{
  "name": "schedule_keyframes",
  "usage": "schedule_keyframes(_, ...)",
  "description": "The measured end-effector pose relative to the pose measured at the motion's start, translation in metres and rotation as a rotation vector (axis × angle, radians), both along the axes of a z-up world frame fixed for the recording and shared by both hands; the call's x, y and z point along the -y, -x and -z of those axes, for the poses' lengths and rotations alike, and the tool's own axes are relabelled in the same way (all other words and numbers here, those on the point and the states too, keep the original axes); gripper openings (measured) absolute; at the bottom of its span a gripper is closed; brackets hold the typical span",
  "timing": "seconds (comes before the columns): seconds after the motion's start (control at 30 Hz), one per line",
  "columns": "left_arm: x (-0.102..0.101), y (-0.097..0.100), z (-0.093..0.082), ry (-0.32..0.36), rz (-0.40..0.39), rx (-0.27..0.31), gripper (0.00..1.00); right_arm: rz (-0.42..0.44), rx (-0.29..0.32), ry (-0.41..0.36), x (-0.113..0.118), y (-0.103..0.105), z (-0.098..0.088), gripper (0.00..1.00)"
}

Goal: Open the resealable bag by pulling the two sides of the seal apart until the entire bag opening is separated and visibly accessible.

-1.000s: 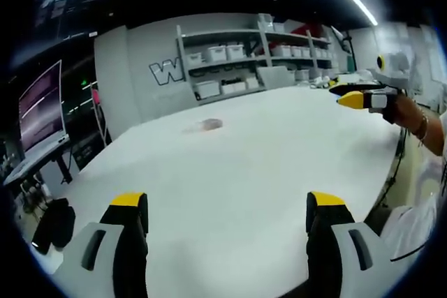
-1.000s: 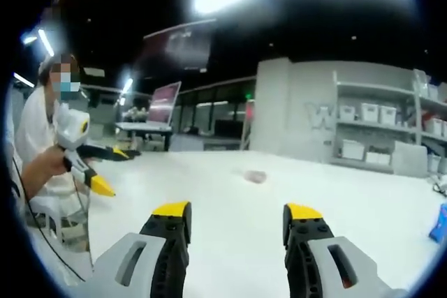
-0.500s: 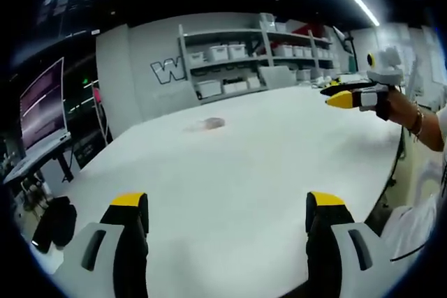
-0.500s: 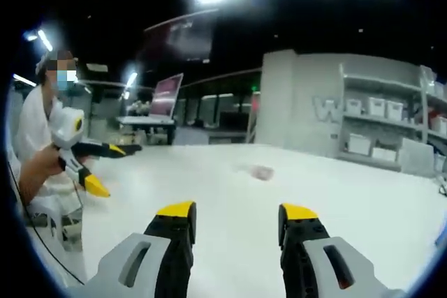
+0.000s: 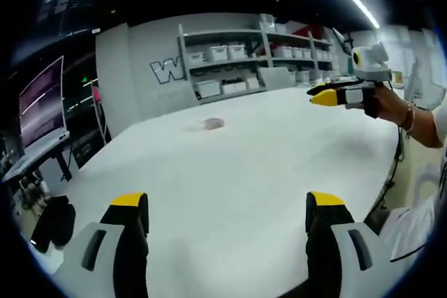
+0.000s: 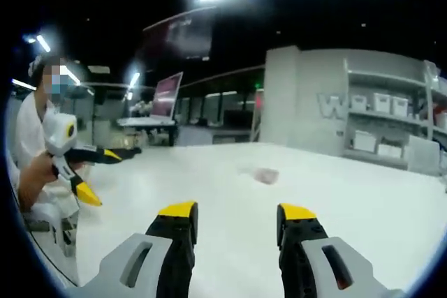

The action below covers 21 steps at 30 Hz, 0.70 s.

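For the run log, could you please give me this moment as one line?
stage: approach | resealable bag: untouched on white table | left hand-held gripper: open | right hand-held gripper: open

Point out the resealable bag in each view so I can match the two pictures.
Left gripper view: the resealable bag lies far out on the white table, left of centre, below the shelving.
Right gripper view: the bag lies mid-table, just right of centre, beyond the jaw tips.
Shared landmark: the grey wall with a large white "W", beside the shelves of white bins.
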<state>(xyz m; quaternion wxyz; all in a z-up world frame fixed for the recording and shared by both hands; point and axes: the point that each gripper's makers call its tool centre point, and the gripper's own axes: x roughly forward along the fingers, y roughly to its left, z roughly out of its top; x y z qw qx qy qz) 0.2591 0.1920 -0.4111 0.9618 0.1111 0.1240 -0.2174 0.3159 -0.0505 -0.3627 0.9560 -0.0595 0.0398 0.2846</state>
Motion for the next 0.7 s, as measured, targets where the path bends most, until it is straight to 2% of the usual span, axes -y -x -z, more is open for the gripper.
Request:
schedule_keyframes(0.43, 0.003, 0.002, -0.001, 0.019, 0.013, -0.009, 0.92, 0.002, -0.018, 0.013, -0.007, -0.021, 0.001, 0.43)
schedule_keyframes(0.7, 0.009, -0.004, -0.003, 0.048, 0.019, -0.02, 0.92, -0.007, -0.011, 0.046, -0.01, -0.036, 0.0, 0.43)
